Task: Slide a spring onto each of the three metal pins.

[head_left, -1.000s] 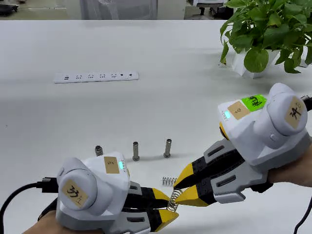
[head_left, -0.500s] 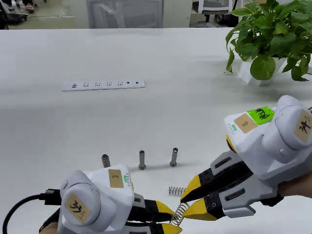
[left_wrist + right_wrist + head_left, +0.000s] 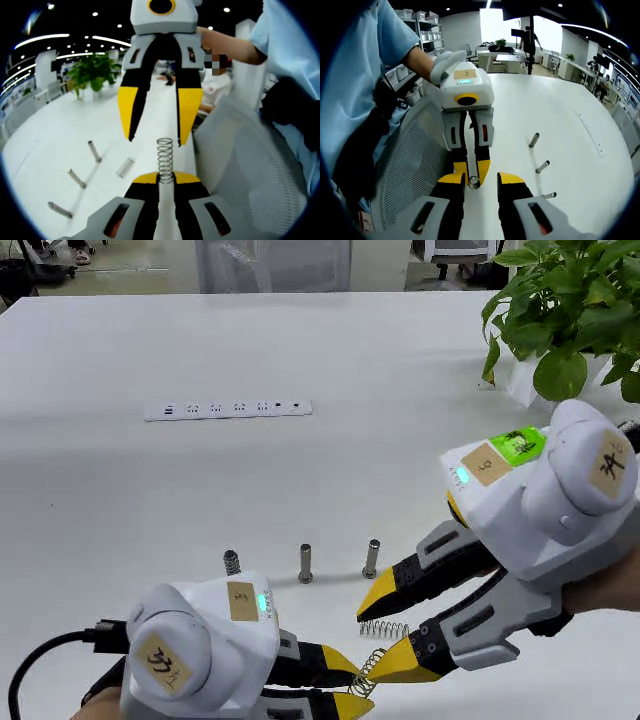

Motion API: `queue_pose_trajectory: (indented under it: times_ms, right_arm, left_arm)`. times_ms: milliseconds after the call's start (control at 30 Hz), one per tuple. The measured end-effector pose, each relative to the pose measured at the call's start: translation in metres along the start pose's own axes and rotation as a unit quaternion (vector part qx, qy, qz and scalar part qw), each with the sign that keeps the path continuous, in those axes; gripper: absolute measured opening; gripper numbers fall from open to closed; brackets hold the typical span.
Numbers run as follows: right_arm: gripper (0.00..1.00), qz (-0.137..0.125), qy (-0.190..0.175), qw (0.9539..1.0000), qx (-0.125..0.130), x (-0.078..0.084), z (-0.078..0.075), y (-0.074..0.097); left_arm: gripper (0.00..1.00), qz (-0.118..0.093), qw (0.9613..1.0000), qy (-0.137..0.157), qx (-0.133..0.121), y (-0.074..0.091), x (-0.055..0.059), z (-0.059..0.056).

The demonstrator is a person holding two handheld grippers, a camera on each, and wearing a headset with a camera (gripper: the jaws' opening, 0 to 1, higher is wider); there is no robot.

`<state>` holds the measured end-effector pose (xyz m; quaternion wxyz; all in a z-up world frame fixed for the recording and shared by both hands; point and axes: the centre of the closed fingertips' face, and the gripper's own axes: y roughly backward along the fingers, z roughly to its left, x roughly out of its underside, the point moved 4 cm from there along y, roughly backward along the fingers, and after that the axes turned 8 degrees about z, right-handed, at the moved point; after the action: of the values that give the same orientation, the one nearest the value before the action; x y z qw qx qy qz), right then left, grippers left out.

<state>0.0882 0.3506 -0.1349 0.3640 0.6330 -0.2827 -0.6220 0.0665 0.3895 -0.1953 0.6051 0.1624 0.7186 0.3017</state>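
Observation:
My left gripper [image 3: 352,702] sits low at the front, shut on one end of a small steel spring [image 3: 368,670]. That held spring [image 3: 165,159] points straight at my right gripper [image 3: 159,125], whose yellow-tipped jaws stand open on either side of its free end. From the right gripper [image 3: 481,180], the spring's end [image 3: 473,182] lies between the tips. A second spring [image 3: 385,628] lies loose on the table. Three metal pins stand in a row: the left pin [image 3: 232,562] wears a spring, the middle pin [image 3: 306,563] and right pin [image 3: 372,558] are bare.
A white power strip [image 3: 228,409] lies farther back on the white table [image 3: 400,440]. A potted plant [image 3: 570,320] stands at the back right. A black cable [image 3: 50,660] trails from the left gripper. A person in a blue shirt [image 3: 365,75] holds both grippers.
The right gripper's jaws have spread from nearly pinching the held spring to wide open. The left gripper keeps its hold. The head camera has shifted.

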Motion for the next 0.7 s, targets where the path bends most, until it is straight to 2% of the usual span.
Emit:
queue_pose_trajectory:
  times_ms: [167,267,367,467,600,700]
  right_arm:
    - [0.27,0.029,0.025,0.9993,-0.001,0.000,-0.010,0.006]
    - [0.26,0.066,0.052,0.9964,-0.004,0.005,-0.013,0.007]
    - [0.25,0.090,0.069,0.9935,-0.010,0.009,-0.013,0.005]
    - [0.21,0.094,0.061,0.9934,-0.026,0.009,-0.009,0.002]
    - [0.21,0.101,0.076,0.9911,-0.041,0.006,0.000,-0.001]
    - [0.21,0.108,0.080,0.9899,-0.044,0.007,0.001,-0.006]
  left_arm:
    - [0.09,0.007,0.9999,-0.009,-0.011,0.002,-0.001,0.005]
    - [0.09,0.008,0.9998,-0.013,-0.014,0.002,-0.004,0.007]
    - [0.09,0.008,0.9997,-0.014,-0.016,0.002,-0.005,0.009]
    - [0.09,0.017,0.9995,-0.019,-0.017,0.000,-0.003,0.009]
    - [0.09,0.022,0.9994,-0.015,-0.020,-0.002,-0.002,0.009]
    - [0.09,0.023,0.9995,-0.010,-0.021,-0.004,-0.002,0.010]
